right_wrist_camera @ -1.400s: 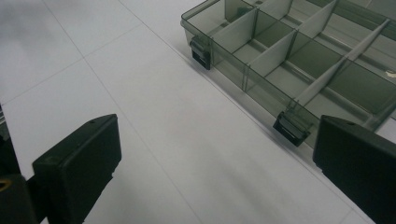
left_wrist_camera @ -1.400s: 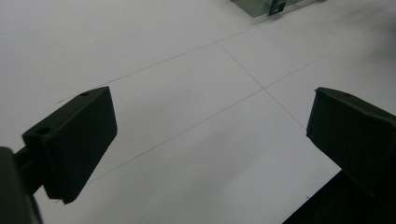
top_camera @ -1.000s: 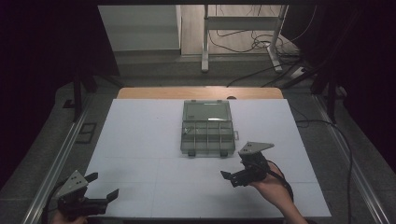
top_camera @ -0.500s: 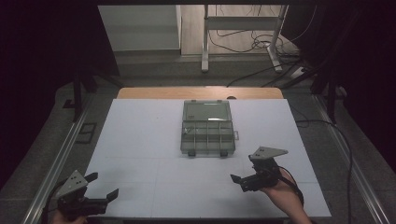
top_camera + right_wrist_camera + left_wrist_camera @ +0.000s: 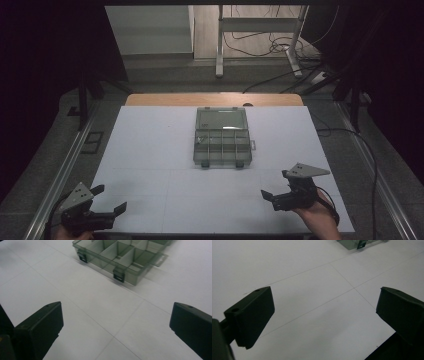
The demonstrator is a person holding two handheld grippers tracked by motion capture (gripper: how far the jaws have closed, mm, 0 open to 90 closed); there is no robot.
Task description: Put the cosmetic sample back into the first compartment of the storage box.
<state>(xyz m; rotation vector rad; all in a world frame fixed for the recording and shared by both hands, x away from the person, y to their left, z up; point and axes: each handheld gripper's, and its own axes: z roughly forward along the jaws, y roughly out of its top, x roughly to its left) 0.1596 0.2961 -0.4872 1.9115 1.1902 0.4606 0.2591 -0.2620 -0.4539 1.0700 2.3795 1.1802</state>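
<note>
A shut, clear grey compartment box (image 5: 221,137) lies in the middle of the white table top (image 5: 150,145); its front latches face me. In the right gripper view the box (image 5: 120,257) lies ahead, beyond the wide-apart jaws. My right gripper (image 5: 276,187) is open near the front right of the table, pointing left, held by a hand (image 5: 320,220). At the front left corner my left gripper (image 5: 109,199) stands open, with nothing between its jaws. A corner of the box (image 5: 355,243) shows at the top of the left gripper view.
A wooden strip (image 5: 215,99) borders the table's far edge. Metal rails (image 5: 65,170) run along both sides. Beyond the table stand a desk frame (image 5: 260,35) and loose cables (image 5: 280,50) on the floor. The surroundings are dark.
My right gripper has drawn back from the box toward the table's front right edge. The left gripper has stayed in place.
</note>
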